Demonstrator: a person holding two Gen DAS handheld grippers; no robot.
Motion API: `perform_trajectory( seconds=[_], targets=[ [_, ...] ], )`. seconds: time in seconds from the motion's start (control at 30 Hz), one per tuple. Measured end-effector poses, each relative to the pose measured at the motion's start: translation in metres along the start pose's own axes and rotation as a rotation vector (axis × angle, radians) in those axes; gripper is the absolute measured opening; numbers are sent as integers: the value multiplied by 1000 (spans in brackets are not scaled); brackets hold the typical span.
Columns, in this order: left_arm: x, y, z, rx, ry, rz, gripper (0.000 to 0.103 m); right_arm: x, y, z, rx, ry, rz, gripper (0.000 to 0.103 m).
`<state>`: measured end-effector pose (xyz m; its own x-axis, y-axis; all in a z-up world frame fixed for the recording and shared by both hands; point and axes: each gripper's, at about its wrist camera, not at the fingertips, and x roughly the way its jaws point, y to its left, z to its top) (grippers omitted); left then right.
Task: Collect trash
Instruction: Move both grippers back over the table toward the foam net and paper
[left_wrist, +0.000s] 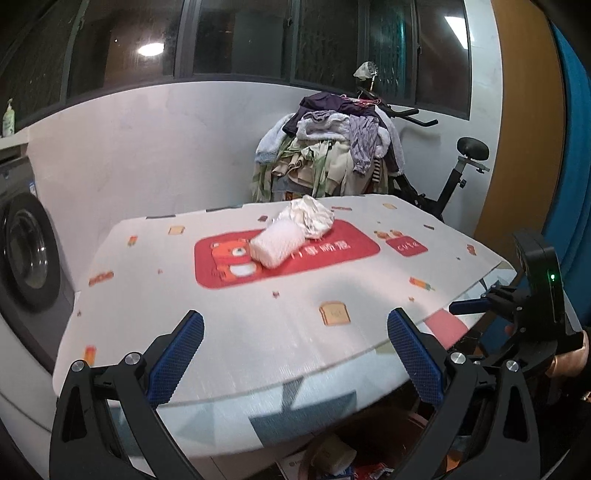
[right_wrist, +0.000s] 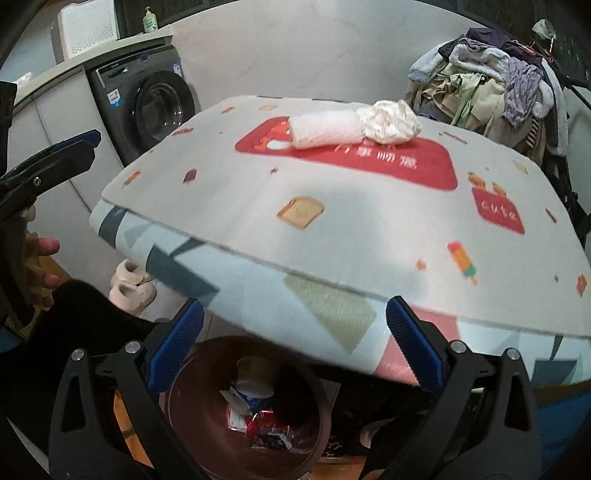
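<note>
A white foam-net sleeve (left_wrist: 273, 245) (right_wrist: 327, 131) lies on the red patch of the table mat, touching a crumpled white paper wad (left_wrist: 312, 218) (right_wrist: 391, 122) behind it. My left gripper (left_wrist: 295, 343) hangs open and empty over the table's near edge. My right gripper (right_wrist: 295, 341) is also open and empty, held above a brown trash bin (right_wrist: 251, 406) on the floor under the table edge; the bin holds a paper cup and wrappers. The right gripper's body (left_wrist: 532, 295) shows at the right of the left wrist view.
The table mat (left_wrist: 258, 332) (right_wrist: 351, 229) covers a patterned cloth. A washing machine (left_wrist: 26, 251) (right_wrist: 155, 99) stands to the left. A clothes pile on an exercise bike (left_wrist: 332, 147) (right_wrist: 491, 81) is behind the table. Slippers (right_wrist: 129, 284) sit on the floor.
</note>
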<state>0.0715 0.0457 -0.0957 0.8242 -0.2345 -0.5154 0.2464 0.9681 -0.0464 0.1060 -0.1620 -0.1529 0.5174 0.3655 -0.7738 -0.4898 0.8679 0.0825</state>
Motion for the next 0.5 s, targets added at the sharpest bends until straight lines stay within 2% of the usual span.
perform_trajectory(
  seconds=[0.17,0.5],
  targets=[
    [9,16,23,-13,-11,4,97,0,-9,26,-19,-7,-62,97],
    [41,38,50,-20,17,96,97,2,-38,72,-16,-70,-152,97]
  ],
)
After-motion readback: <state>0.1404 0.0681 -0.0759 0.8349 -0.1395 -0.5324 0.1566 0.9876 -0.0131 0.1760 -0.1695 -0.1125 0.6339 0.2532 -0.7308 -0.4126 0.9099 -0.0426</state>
